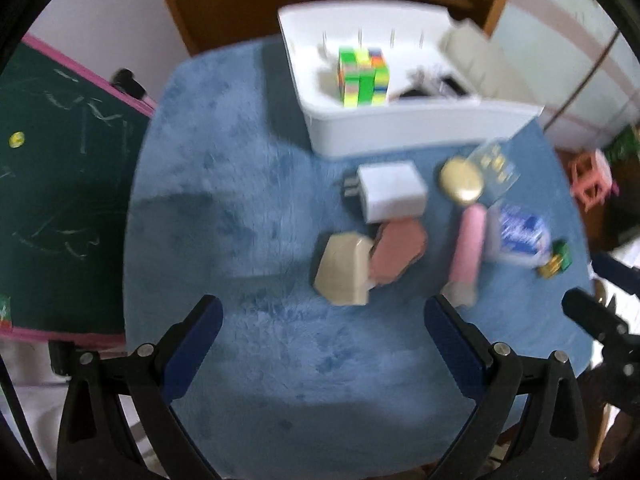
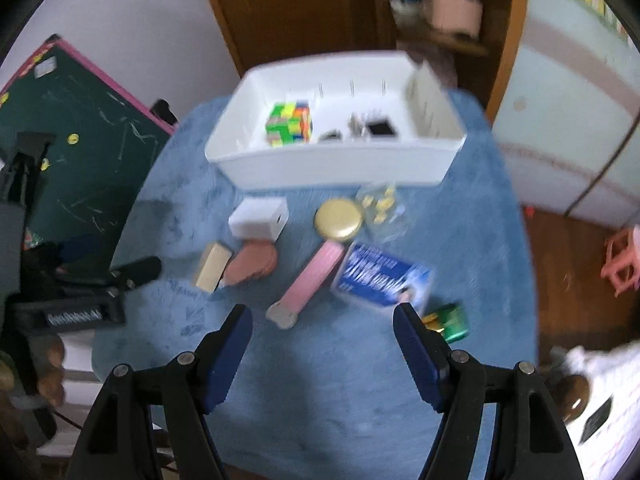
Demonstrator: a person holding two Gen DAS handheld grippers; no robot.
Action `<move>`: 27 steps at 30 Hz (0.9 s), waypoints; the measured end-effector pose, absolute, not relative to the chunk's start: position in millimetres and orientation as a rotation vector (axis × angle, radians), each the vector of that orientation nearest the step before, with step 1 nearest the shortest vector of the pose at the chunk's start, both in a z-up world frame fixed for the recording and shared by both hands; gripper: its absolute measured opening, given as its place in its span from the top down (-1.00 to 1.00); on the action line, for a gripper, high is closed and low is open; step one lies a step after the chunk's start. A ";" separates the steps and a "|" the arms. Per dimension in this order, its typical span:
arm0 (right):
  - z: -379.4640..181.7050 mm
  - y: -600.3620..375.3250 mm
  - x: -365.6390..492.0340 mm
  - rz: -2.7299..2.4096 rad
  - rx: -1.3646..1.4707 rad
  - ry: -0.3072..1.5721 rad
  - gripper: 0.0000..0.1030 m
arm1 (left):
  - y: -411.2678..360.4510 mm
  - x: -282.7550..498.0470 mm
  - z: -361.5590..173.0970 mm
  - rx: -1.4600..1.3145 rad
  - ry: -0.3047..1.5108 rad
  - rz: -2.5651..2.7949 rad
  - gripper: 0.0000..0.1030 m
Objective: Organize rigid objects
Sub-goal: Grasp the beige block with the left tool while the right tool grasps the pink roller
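A white bin [image 1: 400, 132] [image 2: 332, 168] at the far side of a blue fuzzy table holds a colourful puzzle cube [image 1: 363, 77] [image 2: 289, 123] and small dark items. On the cloth lie a white charger [image 1: 391, 192] [image 2: 260, 218], a beige block [image 1: 344, 268] [image 2: 213, 266], a pink-brown piece [image 1: 398, 254] [image 2: 254, 265], a gold lid [image 1: 460, 180] [image 2: 339, 219], a pink bar [image 1: 466, 252] [image 2: 310, 280], a blue box [image 1: 518, 236] [image 2: 382, 278] and a green battery pack [image 1: 557, 261] [image 2: 448, 320]. My left gripper [image 1: 322, 320] and right gripper [image 2: 322, 328] are open and empty above the near cloth.
A green chalkboard [image 1: 60, 184] [image 2: 80, 120] with a pink frame stands at the left. A wooden door [image 2: 320, 8] is behind the table. A pink stool [image 1: 592, 178] [image 2: 624, 264] stands on the floor at the right. A clear packet [image 2: 382, 208] lies by the gold lid.
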State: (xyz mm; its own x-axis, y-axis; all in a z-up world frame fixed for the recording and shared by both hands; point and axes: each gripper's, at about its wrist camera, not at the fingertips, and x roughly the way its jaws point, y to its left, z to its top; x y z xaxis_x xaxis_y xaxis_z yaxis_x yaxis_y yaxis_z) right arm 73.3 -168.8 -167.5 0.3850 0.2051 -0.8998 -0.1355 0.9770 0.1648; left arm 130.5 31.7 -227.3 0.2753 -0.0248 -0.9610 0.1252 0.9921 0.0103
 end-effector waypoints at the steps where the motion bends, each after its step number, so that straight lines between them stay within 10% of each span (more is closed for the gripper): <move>1: -174.7 -165.2 76.7 0.211 0.088 1.172 -0.43 | 33.7 135.0 -238.7 0.096 1.313 -0.116 -0.96; 27: -285.8 -137.5 126.2 0.045 0.383 1.405 0.02 | 47.0 180.5 -314.3 0.006 1.463 -0.343 -0.91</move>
